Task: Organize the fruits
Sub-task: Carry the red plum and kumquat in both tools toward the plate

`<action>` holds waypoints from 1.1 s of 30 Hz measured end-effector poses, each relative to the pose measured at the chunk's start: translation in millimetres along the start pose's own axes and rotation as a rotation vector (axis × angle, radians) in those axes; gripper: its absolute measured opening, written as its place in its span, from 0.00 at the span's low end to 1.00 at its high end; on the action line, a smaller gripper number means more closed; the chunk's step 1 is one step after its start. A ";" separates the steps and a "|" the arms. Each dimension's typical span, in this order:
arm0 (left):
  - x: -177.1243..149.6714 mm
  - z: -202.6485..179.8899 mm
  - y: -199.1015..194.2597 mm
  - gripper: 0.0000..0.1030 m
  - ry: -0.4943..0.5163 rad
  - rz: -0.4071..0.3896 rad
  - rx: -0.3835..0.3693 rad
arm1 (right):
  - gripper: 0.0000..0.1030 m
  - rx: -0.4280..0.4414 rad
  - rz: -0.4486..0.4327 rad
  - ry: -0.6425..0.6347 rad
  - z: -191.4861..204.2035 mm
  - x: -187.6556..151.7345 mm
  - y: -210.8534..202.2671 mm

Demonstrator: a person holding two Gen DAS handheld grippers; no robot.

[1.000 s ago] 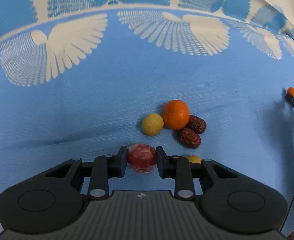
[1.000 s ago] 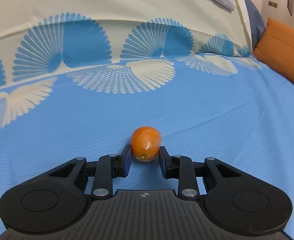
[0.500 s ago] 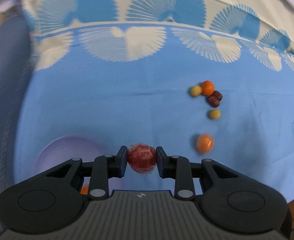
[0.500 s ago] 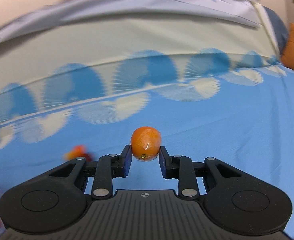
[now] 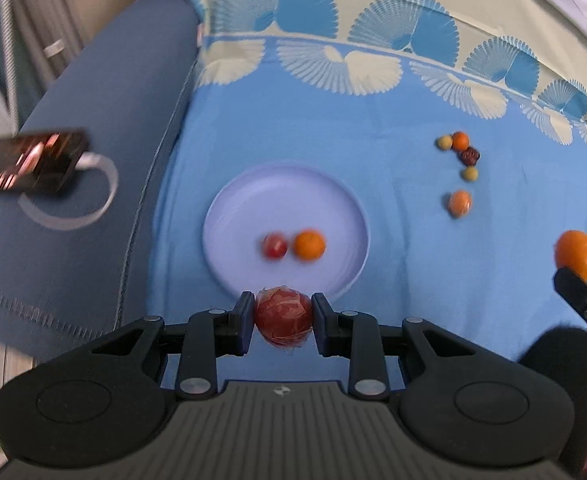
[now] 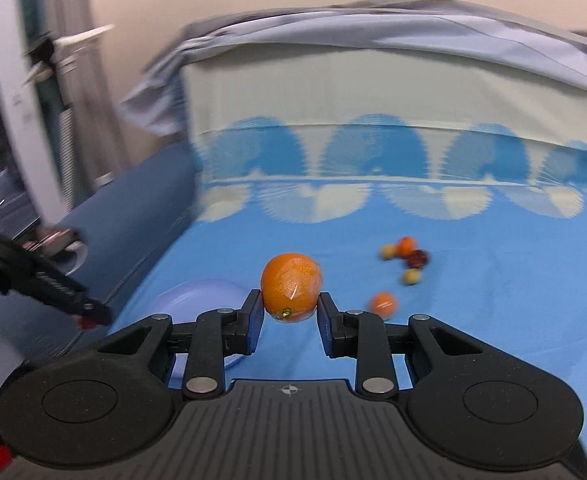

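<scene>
Both claws are full. Left claw [image 5: 283, 316] is squeezed shut on a red fruit [image 5: 283, 318] wrapped in clear film. It hangs above the near edge of a pale plate [image 5: 249, 196]. Right claw [image 6: 286, 310] is squeezed shut on an orange [image 6: 291, 287], also in clear film. That orange hangs over the blue cloth [image 6: 493, 288], just right of the plate. From the left claw's camera you can see the right claw off to the right side with its orange.

On the plate lie two fruits, side by side. One is a small red one [image 5: 274, 245] and one is a small orange one [image 5: 310, 245]. They look blurry.

More fruit lies on the cloth, well away to the right of the plate. At the far end is a little bunch: a yellow ball [image 5: 444, 142], an orange ball [image 5: 460, 141] and a dark brown fruit [image 5: 469, 155], all touching. Nearer is another yellow ball [image 5: 470, 174]. Nearest is a wrapped orange fruit [image 5: 459, 203], alone.

Left of the cloth is a blue cushion [image 5: 105, 92]. A phone [image 5: 29, 166] lies on it with a white cord [image 5: 93, 192].
</scene>
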State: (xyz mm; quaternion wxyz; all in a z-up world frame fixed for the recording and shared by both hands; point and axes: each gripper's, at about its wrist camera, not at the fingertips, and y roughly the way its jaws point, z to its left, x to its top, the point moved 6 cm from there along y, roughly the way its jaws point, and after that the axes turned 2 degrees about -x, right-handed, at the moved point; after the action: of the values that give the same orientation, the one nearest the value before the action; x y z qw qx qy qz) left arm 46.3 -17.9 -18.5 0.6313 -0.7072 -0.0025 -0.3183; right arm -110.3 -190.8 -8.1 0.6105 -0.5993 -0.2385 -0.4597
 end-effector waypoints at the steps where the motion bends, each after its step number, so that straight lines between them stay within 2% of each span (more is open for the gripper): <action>1: -8.0 4.3 -1.9 0.32 -0.008 0.001 -0.003 | 0.30 0.018 0.009 -0.012 11.7 -3.5 -4.7; 6: -43.8 23.3 -12.6 0.32 -0.035 -0.008 -0.012 | 0.30 0.072 0.043 -0.134 61.3 -23.3 -20.7; 11: -61.6 36.1 -22.2 0.32 -0.048 -0.039 -0.013 | 0.30 0.071 0.039 -0.204 81.4 -23.3 -31.2; 20: -69.5 31.9 -36.0 0.32 -0.012 -0.090 -0.022 | 0.30 0.065 0.034 -0.242 96.8 -27.0 -39.8; 33: -69.7 35.6 -32.8 0.32 -0.018 -0.087 -0.028 | 0.30 0.061 0.051 -0.249 96.2 -26.9 -36.8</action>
State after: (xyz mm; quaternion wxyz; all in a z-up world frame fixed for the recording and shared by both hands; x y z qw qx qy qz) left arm -6.7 48.4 -20.9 0.6068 -0.7180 -0.0345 -0.3392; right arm -129.0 -86.7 4.3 0.6057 -0.6387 -0.3108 -0.3585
